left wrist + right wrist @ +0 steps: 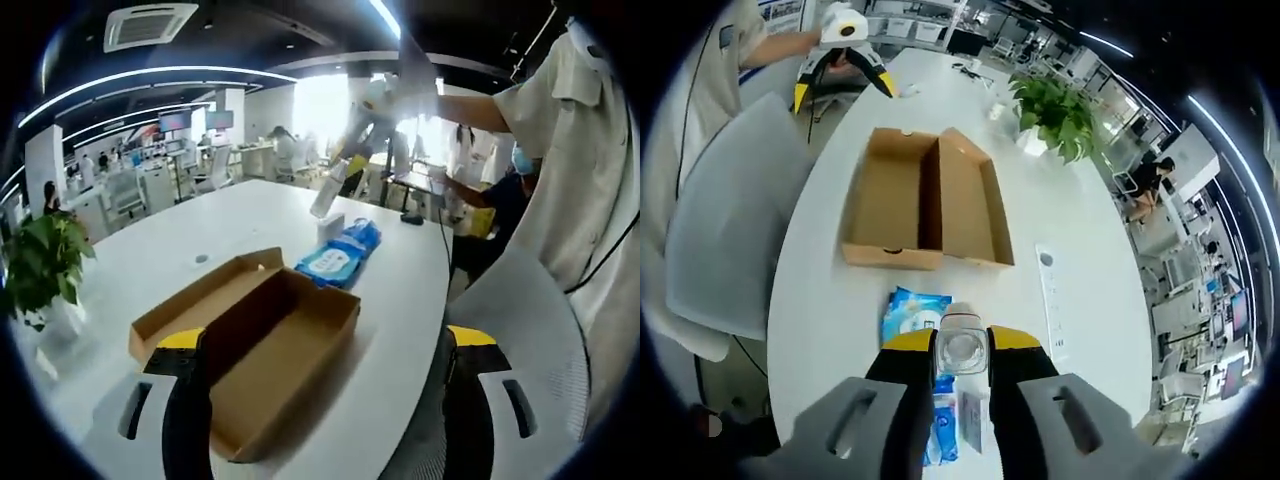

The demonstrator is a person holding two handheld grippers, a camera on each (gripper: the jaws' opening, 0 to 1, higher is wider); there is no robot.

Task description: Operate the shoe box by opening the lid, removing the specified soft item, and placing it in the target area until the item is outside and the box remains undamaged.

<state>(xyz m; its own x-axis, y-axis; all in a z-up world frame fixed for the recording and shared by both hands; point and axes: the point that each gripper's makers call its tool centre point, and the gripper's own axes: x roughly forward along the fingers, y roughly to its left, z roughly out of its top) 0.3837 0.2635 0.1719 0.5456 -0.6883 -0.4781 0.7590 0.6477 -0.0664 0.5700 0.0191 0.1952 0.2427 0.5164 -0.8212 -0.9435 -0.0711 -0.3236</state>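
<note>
The brown shoe box [285, 350] lies open on the white table [240, 215], its lid [205, 300] folded flat beside it and its inside bare. My left gripper [328, 338] stands wide open just above the box's near end. From above, the same box [930, 200] lies ahead with the left gripper [843, 92] beyond it. My right gripper [962, 362] is shut on a small pale item [961, 335] held high over the table. That right gripper [338, 180] hangs above a blue packet [340, 258], with the pale item [325, 198] in its jaws.
The blue packet [912, 315] lies under my right gripper, beside a small white box [330, 228]. A potted plant [1055, 110] stands at the table's edge, and a white strip [1052, 300] lies nearby. A grey chair [725, 230] and a person [590, 170] are close to the table.
</note>
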